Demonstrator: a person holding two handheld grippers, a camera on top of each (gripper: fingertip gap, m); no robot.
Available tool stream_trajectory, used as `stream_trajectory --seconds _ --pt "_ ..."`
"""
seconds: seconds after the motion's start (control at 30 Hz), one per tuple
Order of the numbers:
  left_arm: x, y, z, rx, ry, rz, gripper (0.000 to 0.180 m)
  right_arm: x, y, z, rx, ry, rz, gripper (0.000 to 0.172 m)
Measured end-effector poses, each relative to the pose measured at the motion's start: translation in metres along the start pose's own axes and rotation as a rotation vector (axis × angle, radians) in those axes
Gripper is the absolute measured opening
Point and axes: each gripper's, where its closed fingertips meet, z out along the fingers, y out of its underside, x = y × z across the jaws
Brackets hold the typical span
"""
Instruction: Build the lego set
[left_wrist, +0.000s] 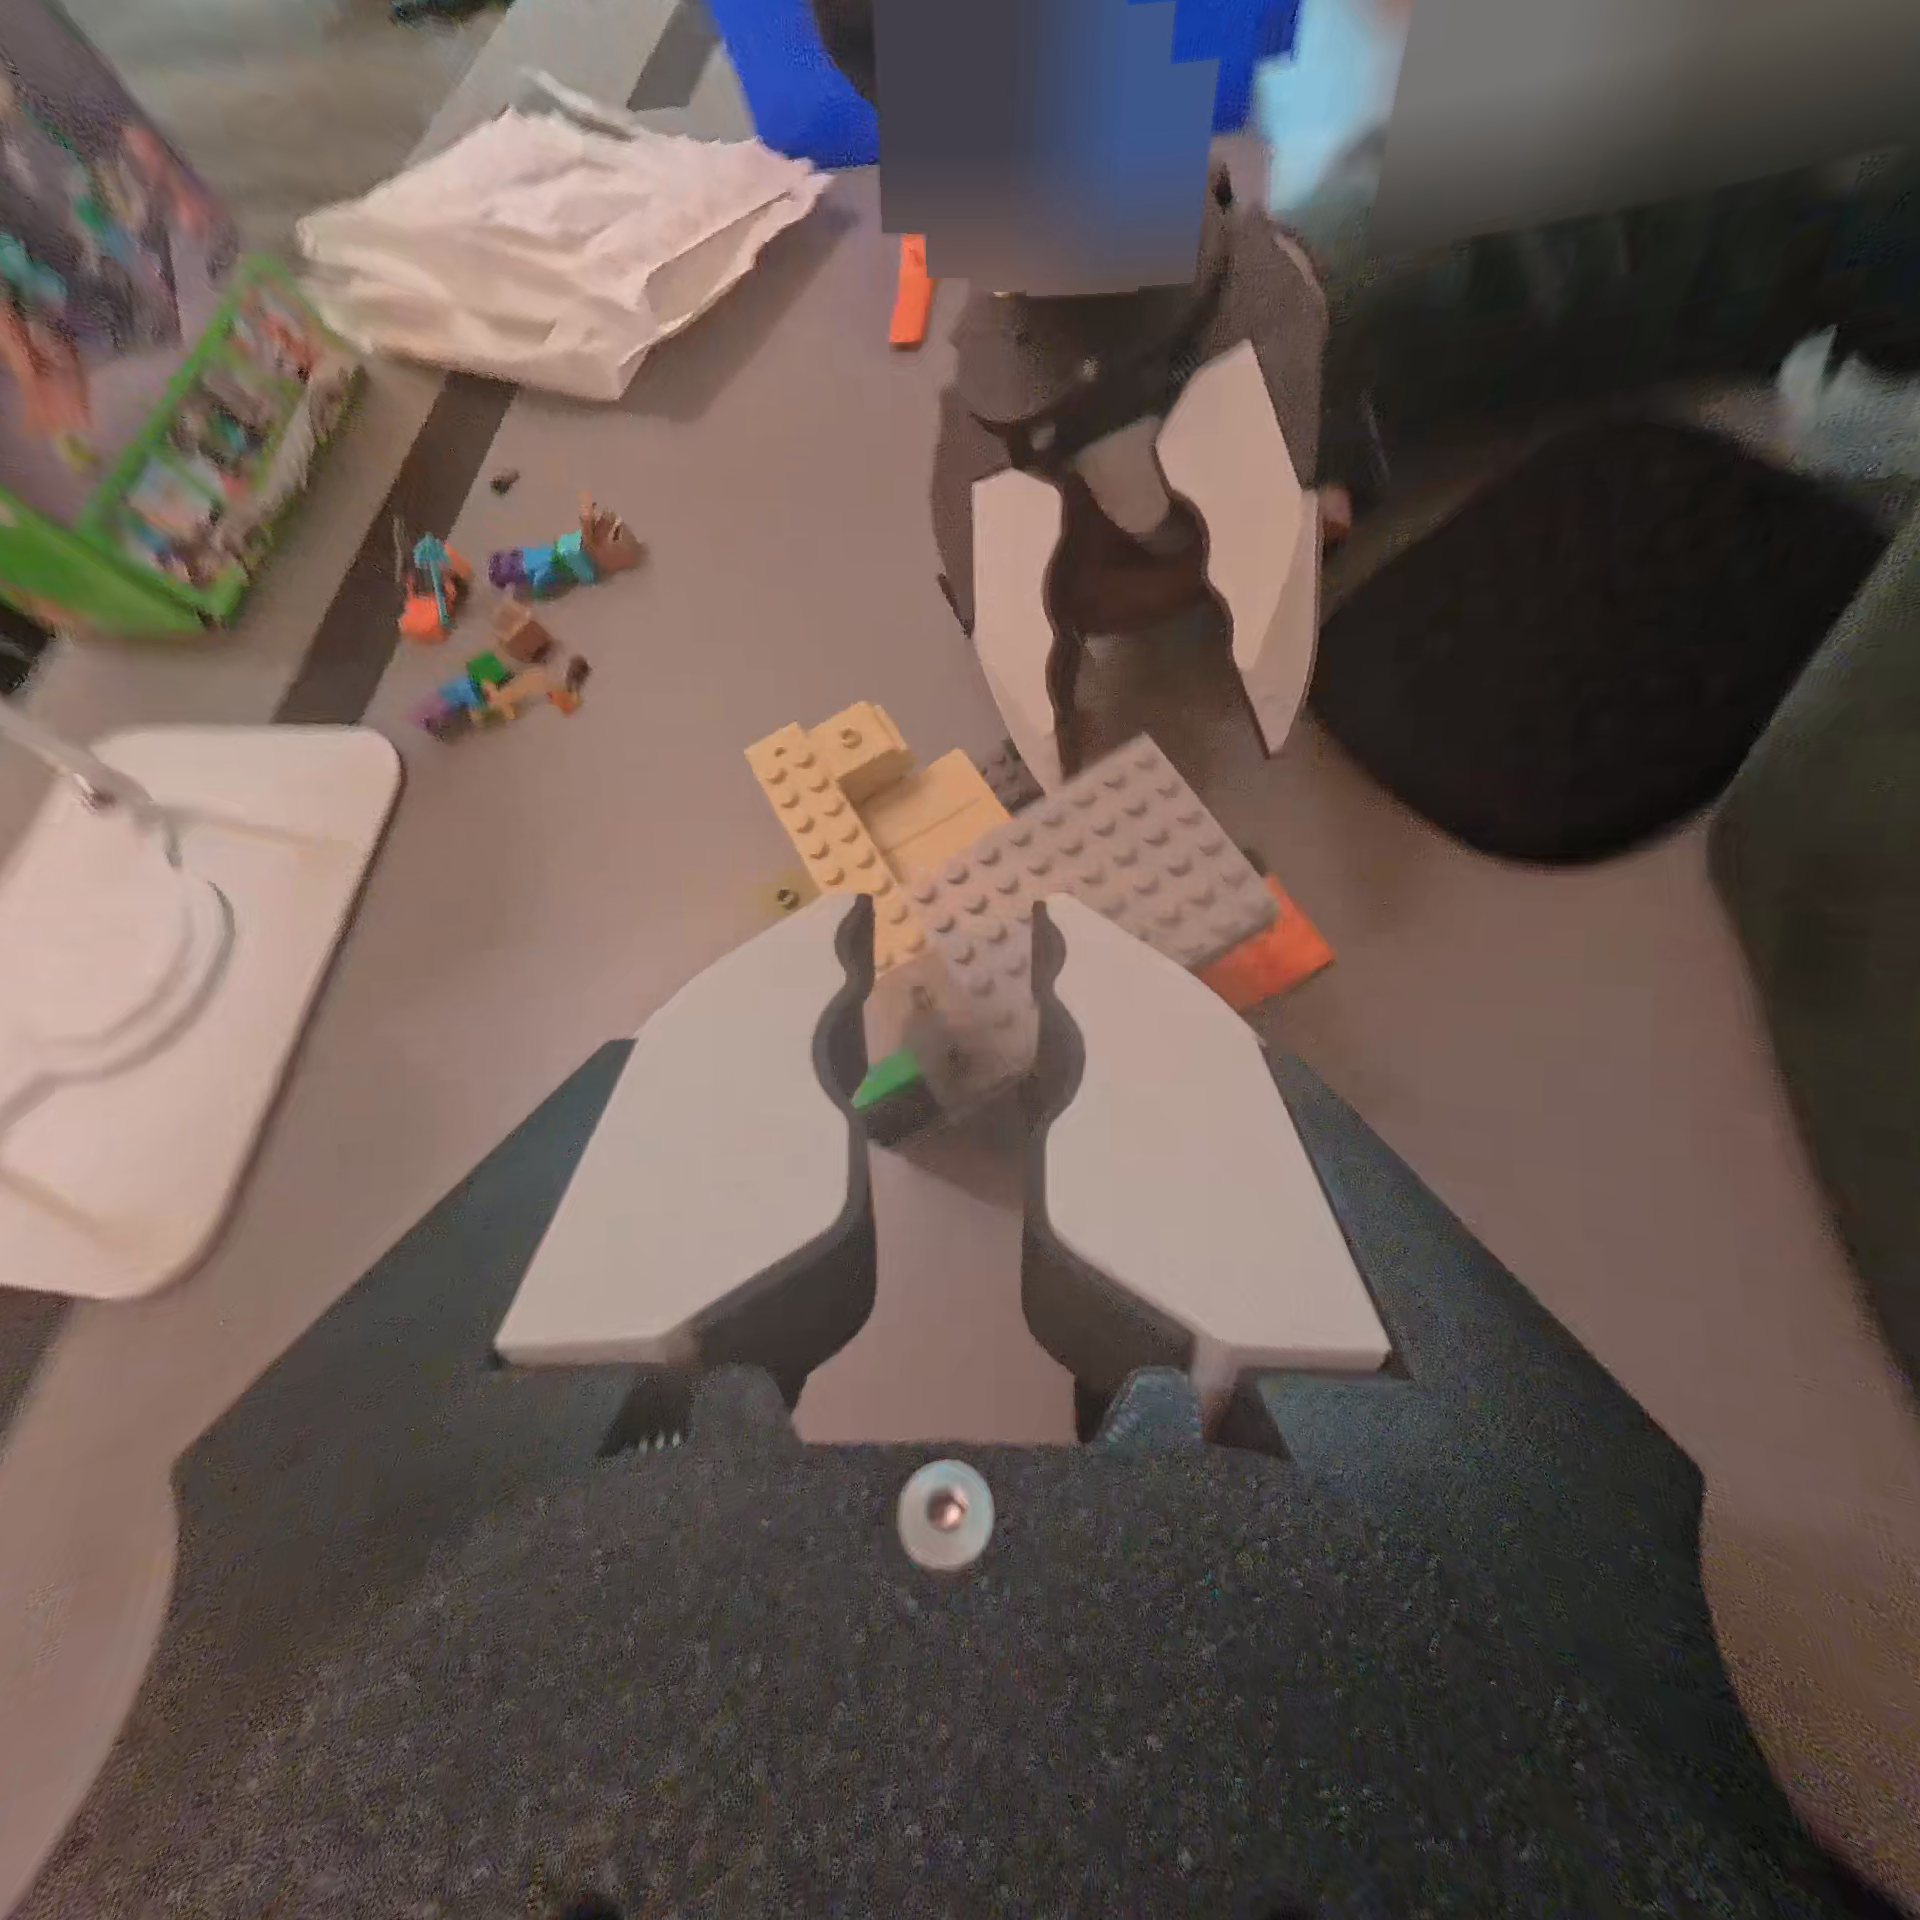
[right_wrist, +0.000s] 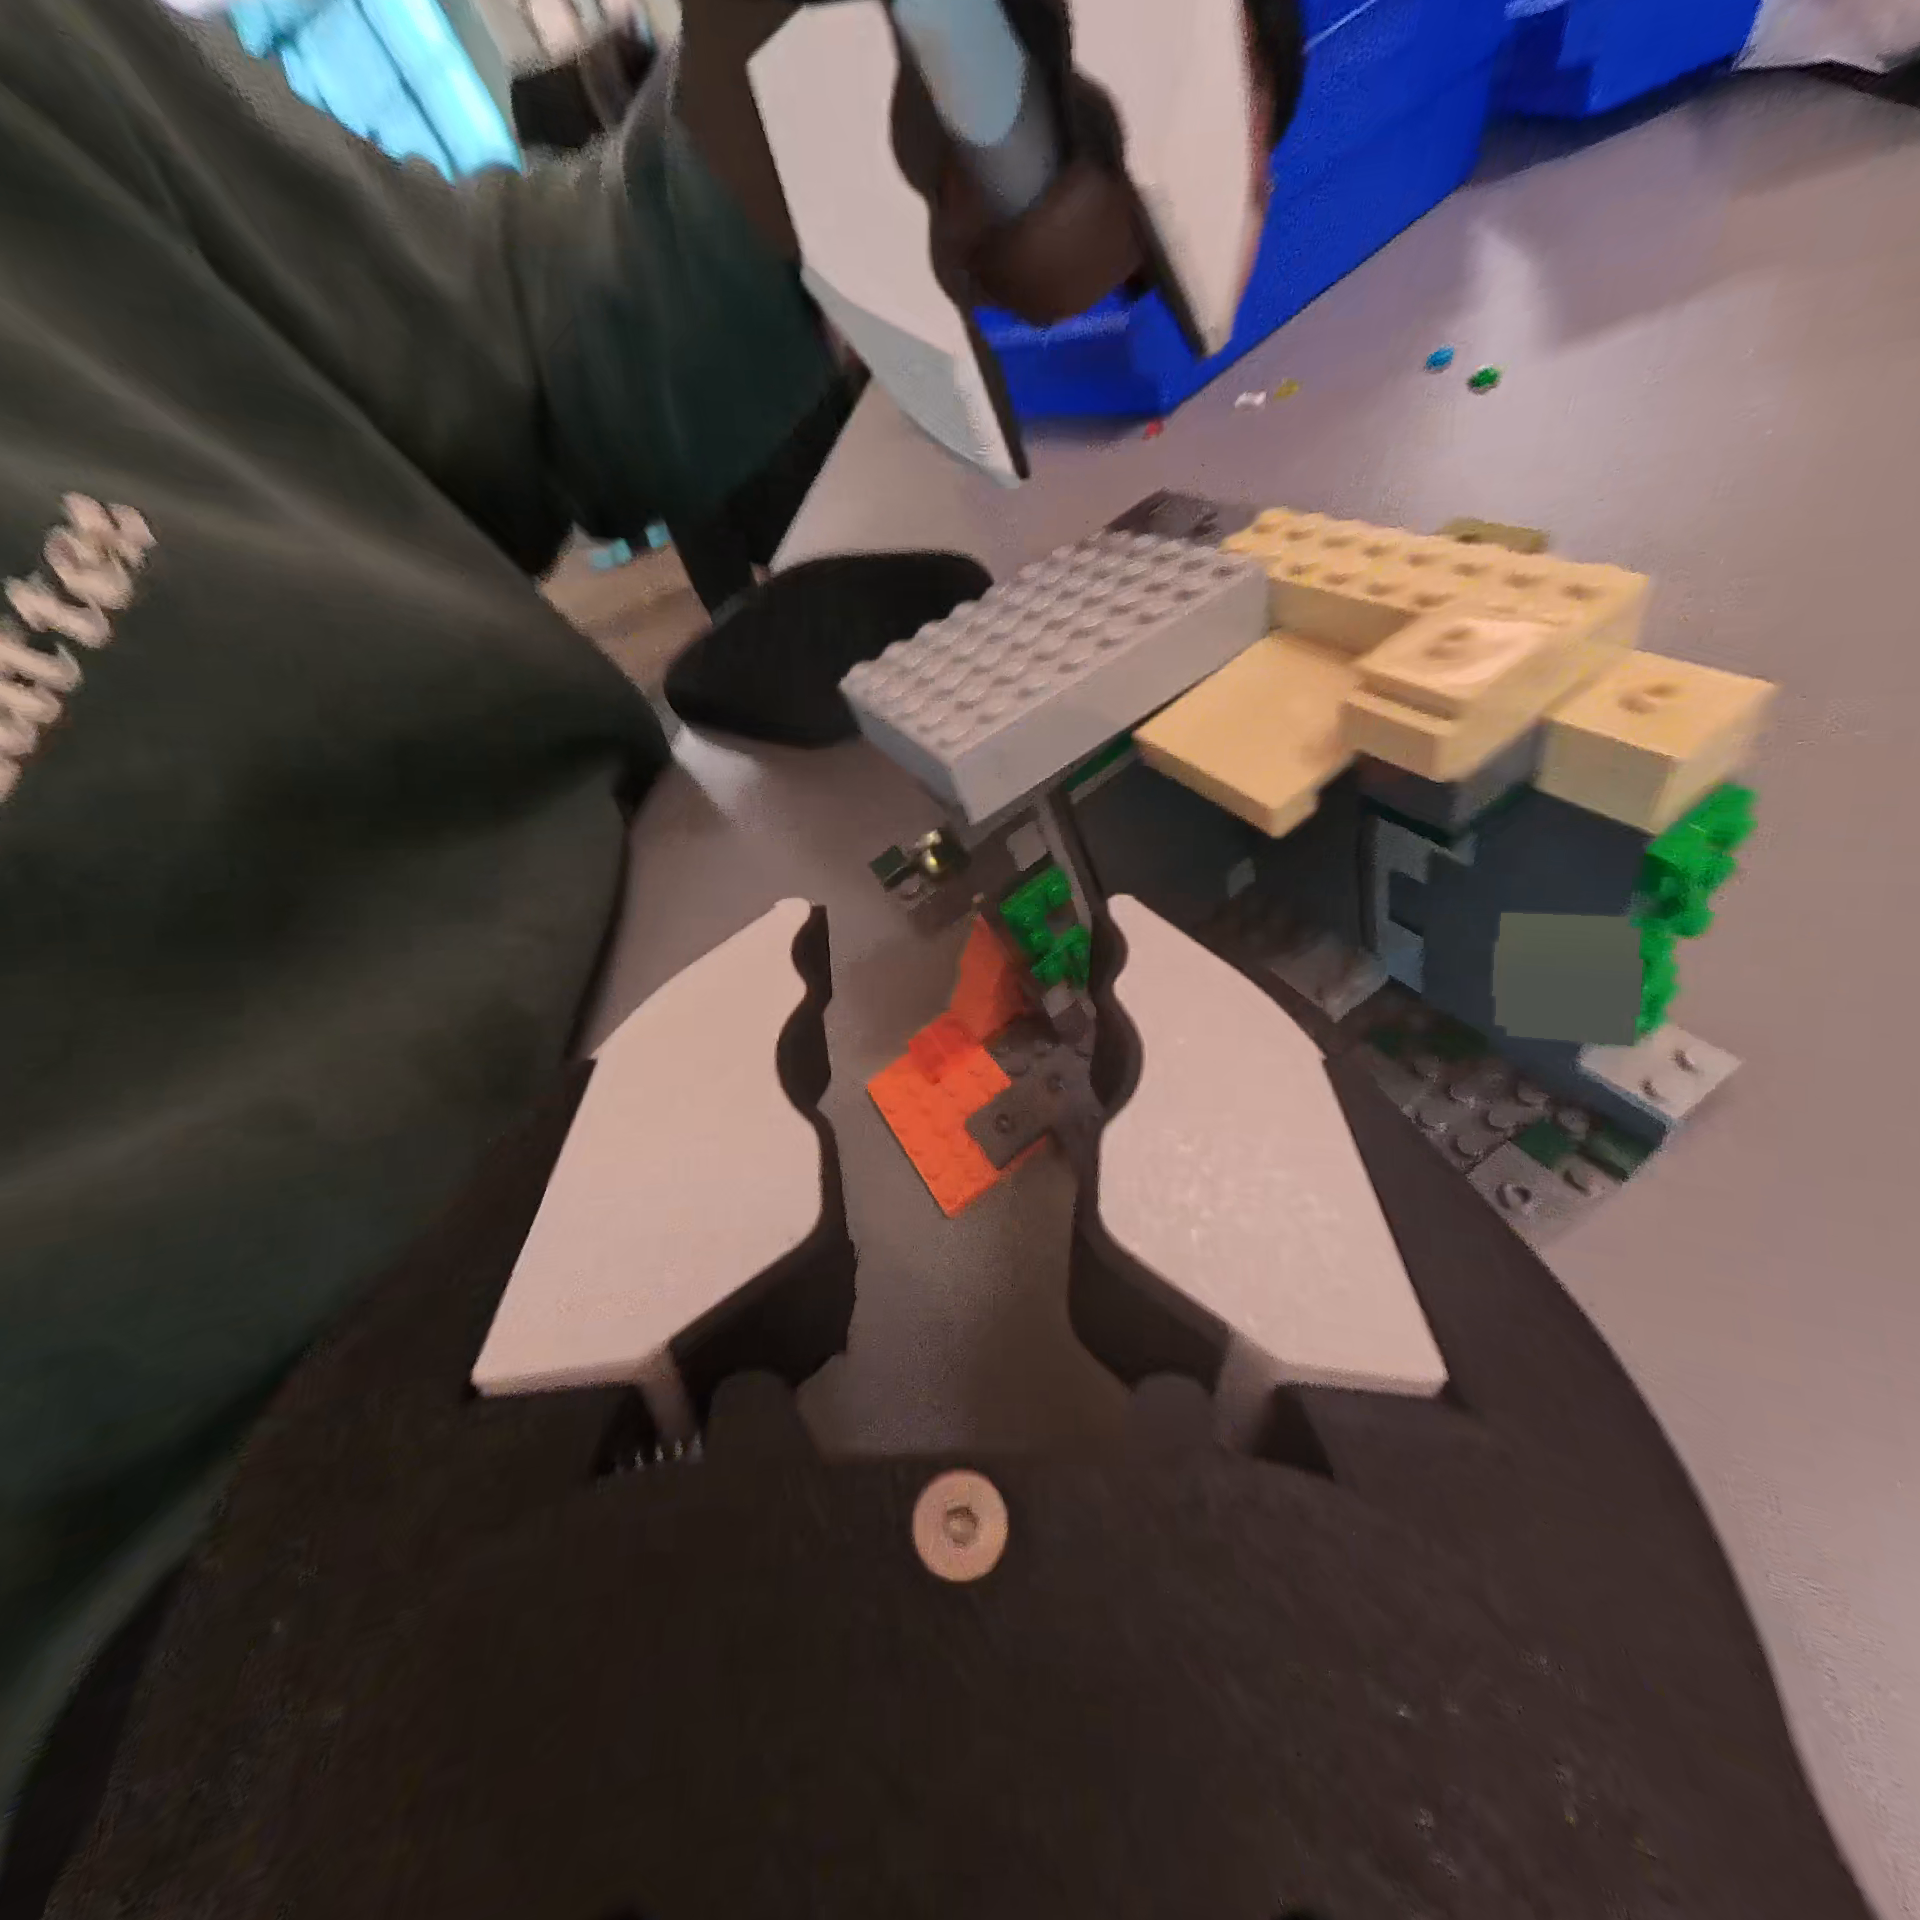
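A brick build stands on the grey table (left_wrist: 623, 883), with a grey studded plate (left_wrist: 1091, 873) and tan plates (left_wrist: 831, 821) on top and an orange base (left_wrist: 1273, 961). My left gripper (left_wrist: 951, 914) hovers above its near corner; the jaws stand apart and grip nothing. From the right wrist view it (right_wrist: 1112, 405) hangs above and behind the grey plate (right_wrist: 1039, 665). My right gripper (right_wrist: 966, 909) is open around the build's orange (right_wrist: 945, 1101) and green (right_wrist: 1049, 925) corner. Its right finger (right_wrist: 1132, 987) is close against the grey pillar and its left finger is clear. It (left_wrist: 1162, 758) also shows at the build's far side.
Left of the build are loose toy figures (left_wrist: 509, 613), a green toy box (left_wrist: 187, 447), crumpled white bags (left_wrist: 551, 260) and a white stand base (left_wrist: 156, 987). A blue bin (right_wrist: 1351, 187) stands behind it. A person's dark sleeve (right_wrist: 260, 623) fills the left of the right wrist view. A black round object (left_wrist: 1558, 644) lies on the right. Tip to tip, the grippers are about 9 centimeters apart.
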Motion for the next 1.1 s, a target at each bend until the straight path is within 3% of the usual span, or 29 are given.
stream_trajectory --seconds 0.2,0.47,0.6,0.8,1.1 --pt "-0.011 -0.002 0.013 -0.101 0.179 -0.430 0.031 0.011 -0.013 -0.008 0.122 -0.038 0.231 0.051" --pt "-0.020 0.023 0.028 -0.272 0.271 -0.676 0.048 0.026 -0.021 -0.003 0.268 -0.098 0.651 0.054" --pt "-0.018 0.027 0.032 -0.285 0.285 -0.694 0.047 0.035 -0.020 0.001 0.320 -0.085 0.795 0.052" --pt "-0.018 0.026 0.032 -0.280 0.293 -0.654 0.046 0.030 -0.033 0.009 0.319 -0.080 0.861 0.053" --pt "-0.013 0.026 0.006 -0.101 0.369 -0.635 0.047 0.035 -0.036 0.022 0.239 0.027 0.967 0.055"
